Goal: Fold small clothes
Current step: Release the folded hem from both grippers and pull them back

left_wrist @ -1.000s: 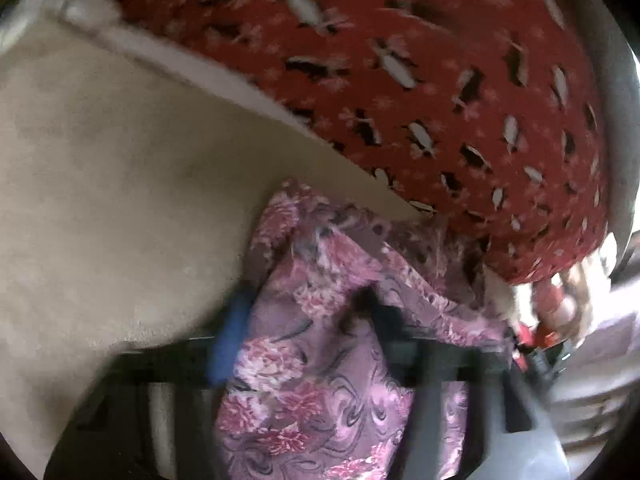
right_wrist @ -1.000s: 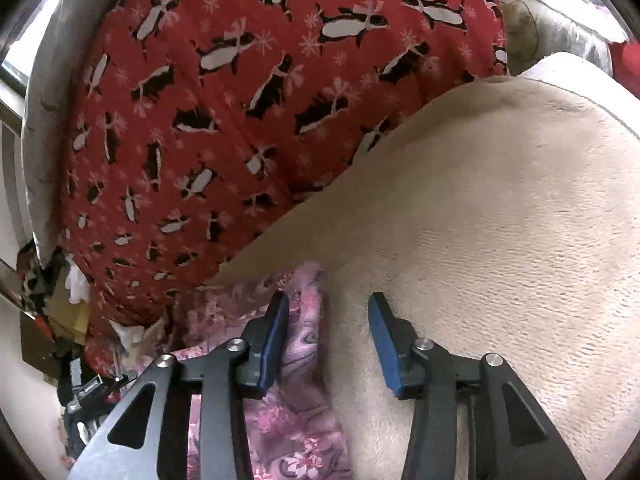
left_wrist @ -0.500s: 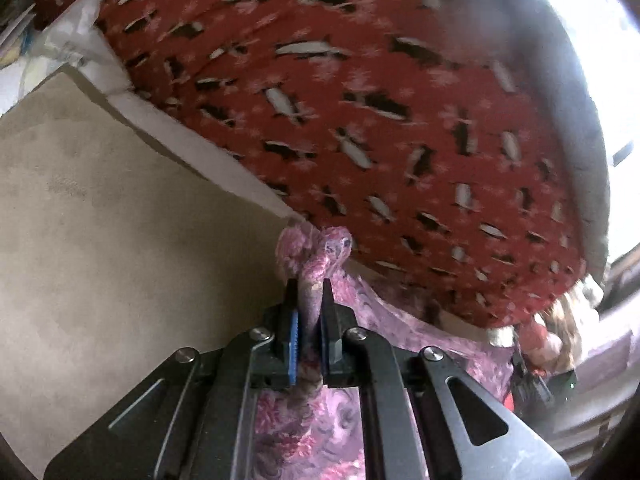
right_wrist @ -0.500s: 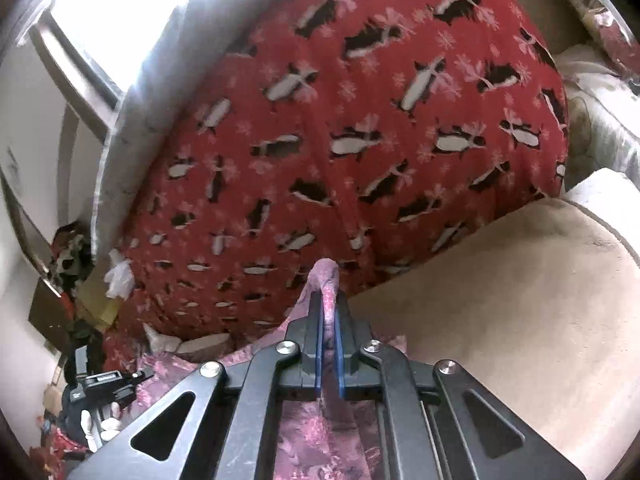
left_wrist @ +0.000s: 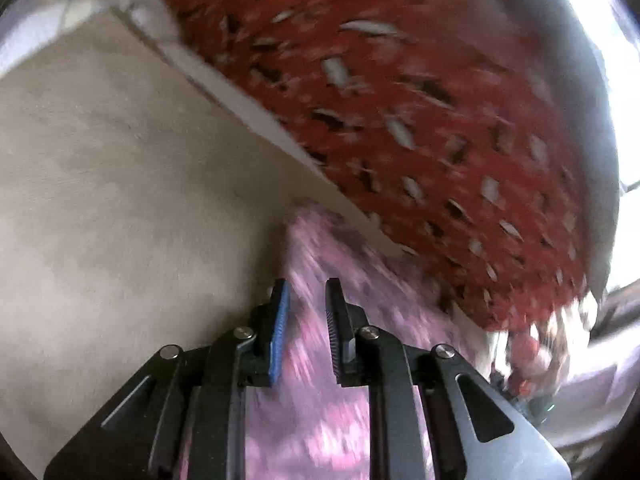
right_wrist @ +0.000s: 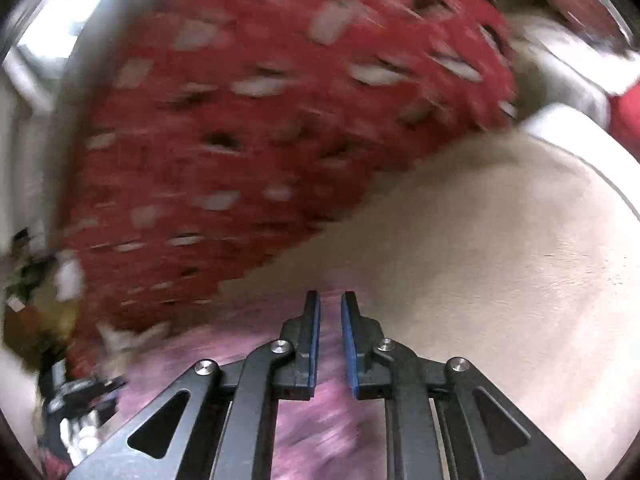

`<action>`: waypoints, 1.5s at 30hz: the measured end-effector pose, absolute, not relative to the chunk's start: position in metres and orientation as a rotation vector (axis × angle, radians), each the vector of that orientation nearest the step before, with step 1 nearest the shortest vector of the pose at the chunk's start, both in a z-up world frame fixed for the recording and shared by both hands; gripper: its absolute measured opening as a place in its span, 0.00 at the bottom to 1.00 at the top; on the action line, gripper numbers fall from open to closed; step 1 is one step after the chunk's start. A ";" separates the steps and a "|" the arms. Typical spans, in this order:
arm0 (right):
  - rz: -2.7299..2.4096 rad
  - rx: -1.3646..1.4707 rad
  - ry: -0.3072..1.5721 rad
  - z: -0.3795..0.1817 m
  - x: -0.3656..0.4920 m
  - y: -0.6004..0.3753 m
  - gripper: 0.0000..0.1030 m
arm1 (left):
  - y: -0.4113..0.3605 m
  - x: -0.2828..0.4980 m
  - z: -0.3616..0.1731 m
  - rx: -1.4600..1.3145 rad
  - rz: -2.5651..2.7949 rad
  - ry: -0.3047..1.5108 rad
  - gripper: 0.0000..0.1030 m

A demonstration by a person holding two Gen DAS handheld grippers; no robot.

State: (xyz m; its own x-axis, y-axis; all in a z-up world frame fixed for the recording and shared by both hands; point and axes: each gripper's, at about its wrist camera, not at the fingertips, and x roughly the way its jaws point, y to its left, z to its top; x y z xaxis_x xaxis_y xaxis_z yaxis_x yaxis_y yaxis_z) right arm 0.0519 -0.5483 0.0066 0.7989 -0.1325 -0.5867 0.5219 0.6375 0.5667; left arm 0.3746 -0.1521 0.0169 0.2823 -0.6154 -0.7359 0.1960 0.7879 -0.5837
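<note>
The left gripper (left_wrist: 306, 304) points forward and a little down, low over the pink flowery cloth (left_wrist: 320, 420). To its left lies a soft beige blanket (left_wrist: 120, 200). Up and to the right is a big red cover with black and white birds (left_wrist: 420, 120), very blurry. Bright window light (left_wrist: 624, 100) shines at the far right. The left gripper's two fingers stand a little way apart, with a clear gap. They grip nothing, and the pink cloth lies under and past them.

The right gripper (right_wrist: 330, 316) also points forward, low over the same pink cloth (right_wrist: 320, 432). The red cover (right_wrist: 260, 140) fills the left and top, and the beige blanket (right_wrist: 500, 260) spreads to the right. Some dark clutter (right_wrist: 68, 400) sits at the far left, too blurry to name. The right gripper's fingers are apart by a small gap and pinch nothing.
</note>
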 end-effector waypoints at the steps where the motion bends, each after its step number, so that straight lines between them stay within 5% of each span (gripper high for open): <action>1: -0.344 0.780 0.536 0.010 0.055 -0.534 0.13 | -0.152 0.360 0.022 -0.406 -0.579 1.148 0.17; 5: -0.255 0.705 0.682 -0.013 0.086 -0.482 0.13 | -0.160 0.306 0.011 -0.394 -0.578 1.165 0.32; 7: -0.268 0.672 0.828 -0.041 0.104 -0.463 0.12 | -0.170 0.295 -0.011 -0.323 -0.496 1.203 0.31; 11: -0.306 0.734 0.786 -0.019 0.087 -0.460 0.14 | -0.170 0.275 -0.004 -0.206 -0.448 1.134 0.32; 13: -0.342 0.704 0.763 -0.004 0.064 -0.456 0.23 | -0.161 0.264 0.003 -0.213 -0.435 1.158 0.32; 15: -0.448 0.646 0.762 0.000 0.039 -0.450 0.51 | -0.155 0.253 0.004 -0.223 -0.449 1.169 0.35; 16: -0.523 0.613 0.770 -0.001 0.024 -0.448 0.53 | -0.157 0.251 0.002 -0.213 -0.447 1.174 0.39; 20: -0.584 0.706 0.837 -0.029 -0.006 -0.455 0.53 | -0.167 0.248 -0.009 -0.131 -0.422 1.189 0.39; 22: -0.512 0.750 0.804 -0.032 -0.012 -0.453 0.36 | -0.172 0.247 -0.008 -0.090 -0.424 1.174 0.39; 23: -0.482 0.741 0.784 -0.026 -0.017 -0.452 0.14 | -0.176 0.247 -0.008 -0.063 -0.429 1.168 0.39; 27: -0.475 0.693 0.691 -0.009 -0.027 -0.451 0.11 | -0.175 0.253 -0.012 -0.076 -0.434 1.185 0.41; 31: -0.493 0.724 0.801 -0.037 -0.027 -0.456 0.12 | -0.180 0.250 -0.008 0.003 -0.438 1.170 0.41; 33: -0.572 0.724 0.792 -0.021 -0.028 -0.455 0.25 | -0.181 0.249 -0.004 0.013 -0.430 1.173 0.41; 39: -0.484 0.632 0.654 0.025 0.008 -0.435 0.29 | -0.180 0.234 0.029 -0.026 -0.488 1.031 0.46; 45: -0.403 0.551 0.739 -0.002 0.087 -0.412 0.34 | -0.190 0.250 -0.010 0.027 -0.396 1.134 0.49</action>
